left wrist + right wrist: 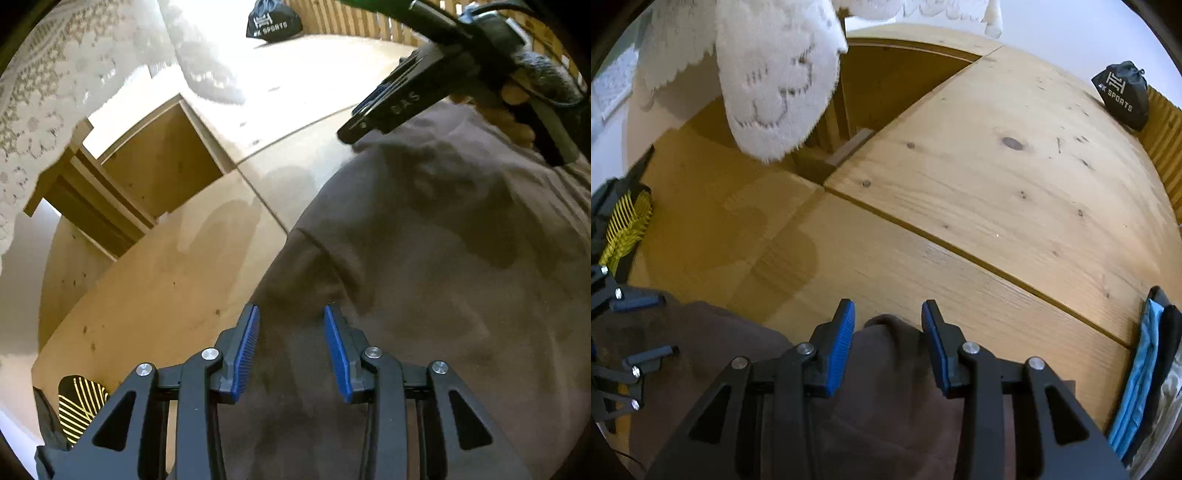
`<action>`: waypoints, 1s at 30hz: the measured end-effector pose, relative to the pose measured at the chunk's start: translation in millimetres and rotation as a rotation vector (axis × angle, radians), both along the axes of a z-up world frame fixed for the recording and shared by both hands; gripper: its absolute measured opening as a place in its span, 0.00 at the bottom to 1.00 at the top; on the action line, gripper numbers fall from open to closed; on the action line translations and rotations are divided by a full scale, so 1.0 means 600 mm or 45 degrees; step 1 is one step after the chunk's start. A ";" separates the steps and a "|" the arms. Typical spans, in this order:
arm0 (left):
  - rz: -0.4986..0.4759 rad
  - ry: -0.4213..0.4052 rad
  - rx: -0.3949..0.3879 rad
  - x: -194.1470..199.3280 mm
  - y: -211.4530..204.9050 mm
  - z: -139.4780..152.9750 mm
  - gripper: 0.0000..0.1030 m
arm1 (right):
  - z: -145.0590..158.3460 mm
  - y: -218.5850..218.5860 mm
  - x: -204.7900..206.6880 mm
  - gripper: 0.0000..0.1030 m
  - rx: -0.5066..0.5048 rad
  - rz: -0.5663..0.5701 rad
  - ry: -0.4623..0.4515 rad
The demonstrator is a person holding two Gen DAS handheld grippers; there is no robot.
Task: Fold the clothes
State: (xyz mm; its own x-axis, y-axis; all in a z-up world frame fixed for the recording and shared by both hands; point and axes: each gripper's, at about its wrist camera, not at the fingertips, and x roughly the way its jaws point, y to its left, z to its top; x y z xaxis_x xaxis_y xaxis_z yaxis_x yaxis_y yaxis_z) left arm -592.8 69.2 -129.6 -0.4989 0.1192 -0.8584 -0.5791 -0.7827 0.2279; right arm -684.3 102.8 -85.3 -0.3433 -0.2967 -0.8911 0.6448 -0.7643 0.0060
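My left gripper [291, 350] is open, with a gap between its blue pads [245, 354]. Nothing is between them. The brown cloth [424, 258] lies right under and ahead of it, and spreads from 6 o'clock up toward 2 o'clock in the left view. The cloth lies on the wooden table [155, 295]. Its edge runs from 12 o'clock of my pads up to the right.

My right gripper [888, 343] is open too. A round bump of the brown cloth [890, 328] sits between its pads at 12 o'clock, but the pads are not squeezing it. The rest of the cloth spreads to 8 o'clock, where my left gripper [642, 325] shows at the edge. In the left view, my right gripper [373, 114] comes in at 2 o'clock and its tip is at the far edge of the cloth.

A black bag [1123, 96] with white letters sits far off at 1 o'clock. A white lace curtain [775, 85] hangs at 11 o'clock. A blue and black pile [1141, 369] lies at 4 o'clock. A black and yellow thing [628, 221] is at 9 o'clock.
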 end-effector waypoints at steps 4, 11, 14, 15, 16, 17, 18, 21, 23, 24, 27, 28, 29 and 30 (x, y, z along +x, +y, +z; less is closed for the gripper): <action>-0.008 -0.006 -0.005 0.008 -0.001 -0.007 0.30 | 0.006 0.021 -0.001 0.05 -0.026 -0.045 -0.025; -0.067 0.031 -0.065 0.044 0.000 -0.008 0.21 | 0.065 0.082 0.004 0.04 -0.195 -0.116 -0.045; -0.053 0.018 -0.048 0.042 -0.003 -0.007 0.21 | 0.086 0.109 -0.006 0.04 -0.339 -0.200 -0.046; -0.050 0.017 -0.041 0.041 -0.004 -0.007 0.21 | 0.093 0.120 -0.012 0.04 -0.413 -0.242 -0.036; -0.044 0.014 -0.034 0.039 -0.005 -0.007 0.21 | 0.096 0.129 -0.022 0.04 -0.435 -0.297 -0.019; -0.037 0.011 -0.027 0.038 -0.006 -0.007 0.21 | 0.096 0.136 -0.034 0.09 -0.413 -0.361 0.004; -0.030 0.009 -0.020 0.037 -0.008 -0.007 0.21 | 0.095 0.144 -0.046 0.12 -0.391 -0.426 0.027; -0.035 0.012 -0.034 0.039 -0.010 -0.003 0.21 | 0.097 0.170 -0.038 0.28 -0.443 -0.435 -0.028; -0.037 0.014 -0.043 0.041 -0.011 0.000 0.22 | 0.098 0.181 -0.008 0.28 -0.422 -0.379 -0.016; -0.039 0.015 -0.048 0.042 -0.012 0.002 0.23 | 0.092 0.182 0.015 0.28 -0.360 -0.334 -0.015; -0.023 0.016 -0.078 0.044 -0.020 0.003 0.26 | 0.056 0.191 0.088 0.28 -0.145 -0.247 0.013; -0.005 0.015 -0.099 0.045 -0.027 0.001 0.29 | 0.040 0.195 0.104 0.28 -0.086 -0.230 0.012; 0.012 0.011 -0.108 0.046 -0.037 -0.002 0.30 | 0.022 0.199 0.112 0.28 -0.040 -0.221 0.000; 0.029 0.006 -0.117 0.046 -0.047 -0.005 0.29 | 0.011 0.204 0.116 0.28 -0.021 -0.221 0.014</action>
